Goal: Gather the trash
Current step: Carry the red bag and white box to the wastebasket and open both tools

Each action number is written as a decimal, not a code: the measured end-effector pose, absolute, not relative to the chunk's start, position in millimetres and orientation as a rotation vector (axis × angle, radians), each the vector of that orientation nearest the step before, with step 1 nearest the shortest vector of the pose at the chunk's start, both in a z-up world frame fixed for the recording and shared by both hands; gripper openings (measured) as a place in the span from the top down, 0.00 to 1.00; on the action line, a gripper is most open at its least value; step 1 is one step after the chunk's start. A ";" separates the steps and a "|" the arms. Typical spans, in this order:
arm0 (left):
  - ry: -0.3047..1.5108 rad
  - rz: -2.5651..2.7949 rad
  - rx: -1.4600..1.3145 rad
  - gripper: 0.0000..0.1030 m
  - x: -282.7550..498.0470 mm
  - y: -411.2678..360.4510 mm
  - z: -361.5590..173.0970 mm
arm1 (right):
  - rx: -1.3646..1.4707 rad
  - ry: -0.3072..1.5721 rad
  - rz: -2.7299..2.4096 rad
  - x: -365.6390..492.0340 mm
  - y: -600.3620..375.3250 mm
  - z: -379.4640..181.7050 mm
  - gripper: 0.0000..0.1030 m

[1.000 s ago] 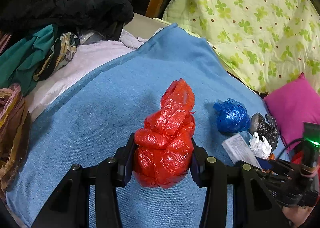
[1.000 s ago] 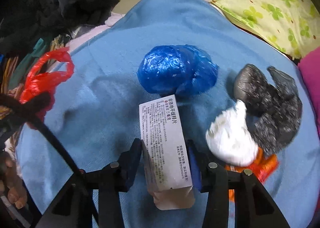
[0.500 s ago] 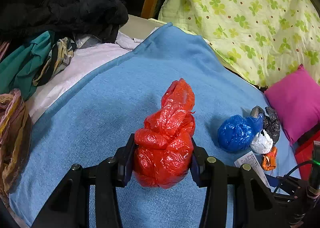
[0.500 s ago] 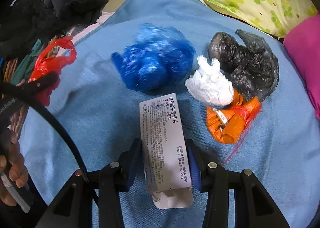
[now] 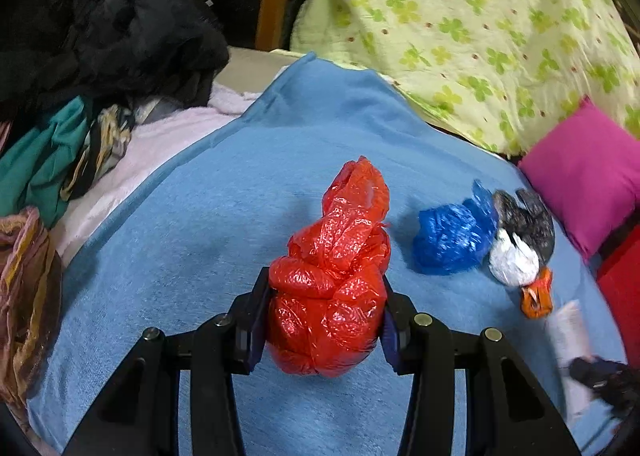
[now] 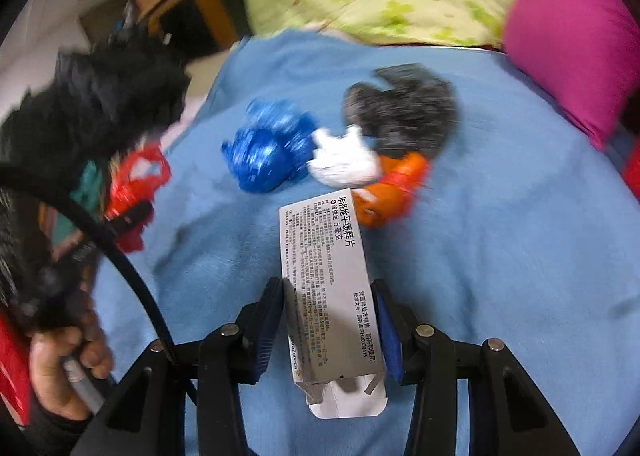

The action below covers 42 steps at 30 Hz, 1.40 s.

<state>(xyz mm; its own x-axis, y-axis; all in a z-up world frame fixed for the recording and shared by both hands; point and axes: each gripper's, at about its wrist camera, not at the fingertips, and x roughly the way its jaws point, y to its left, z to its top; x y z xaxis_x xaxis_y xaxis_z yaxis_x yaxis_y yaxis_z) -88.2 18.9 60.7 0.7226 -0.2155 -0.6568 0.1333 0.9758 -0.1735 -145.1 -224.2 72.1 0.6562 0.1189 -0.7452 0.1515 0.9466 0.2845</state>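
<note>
Red crumpled plastic bag (image 5: 330,288) sits clenched in the left hand-held gripper (image 5: 324,322); the right hand-held gripper (image 6: 328,320) grasps a white printed cardboard box (image 6: 330,288), both above the blue blanket (image 5: 200,224). Carrying step; next, a bin, unseen.

The red bag (image 5: 332,280) was thin crinkled plastic film, glossy with bright glints, and so was the blue bag (image 5: 452,238). The medicine box (image 6: 330,288) was matt printed card. The blue blanket (image 5: 224,216) looked like soft, napped cloth, the pink pillow (image 5: 588,172) smooth matt fabric. The left gripper (image 5: 324,326) was matt black plastic with shiny metal pins
</note>
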 end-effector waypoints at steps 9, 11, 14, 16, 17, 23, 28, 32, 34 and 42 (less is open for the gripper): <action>0.707 -0.287 0.034 0.53 -126.9 -19.2 69.4 | 0.584 0.651 -0.135 -262.8 -282.4 102.6 0.54; 0.705 -0.322 0.050 0.53 -144.7 -31.6 77.5 | 0.608 0.614 -0.152 -286.4 -288.9 107.5 0.54; 0.699 -0.396 0.070 0.53 -170.7 -51.4 93.5 | 0.655 0.549 -0.174 -325.6 -303.3 114.8 0.54; 0.684 -0.456 0.090 0.53 -191.5 -69.7 108.6 | 0.681 0.506 -0.193 -350.6 -311.5 119.6 0.54; 0.676 -0.483 0.095 0.53 -199.5 -76.8 115.3 | 0.696 0.485 -0.204 -363.1 -315.3 121.3 0.54; 0.635 -0.646 0.120 0.53 -255.1 -124.8 152.9 | 0.760 0.376 -0.269 -431.1 -331.7 129.8 0.54; 0.624 -0.779 0.147 0.53 -297.2 -159.2 166.4 | 0.777 0.320 -0.350 -493.5 -339.2 134.6 0.54; 0.624 -0.856 0.167 0.53 -326.0 -183.4 169.8 | 0.789 0.266 -0.419 -546.5 -346.3 141.1 0.54; 0.618 -0.891 0.179 0.53 -339.5 -194.6 172.5 | 0.776 0.229 -0.456 -573.4 -346.0 150.7 0.54; 0.597 -1.018 0.218 0.53 -390.2 -215.3 179.3 | 0.700 0.246 -0.599 -631.0 -345.1 166.5 0.54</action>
<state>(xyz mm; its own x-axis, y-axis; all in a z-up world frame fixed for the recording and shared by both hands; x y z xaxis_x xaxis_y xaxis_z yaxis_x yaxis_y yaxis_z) -390.2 -215.3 179.3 0.3829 -0.7331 -0.5621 0.8484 0.5198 -0.1000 -631.0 -345.1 166.5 0.8060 -0.4320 -0.4047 0.5917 0.6068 0.5308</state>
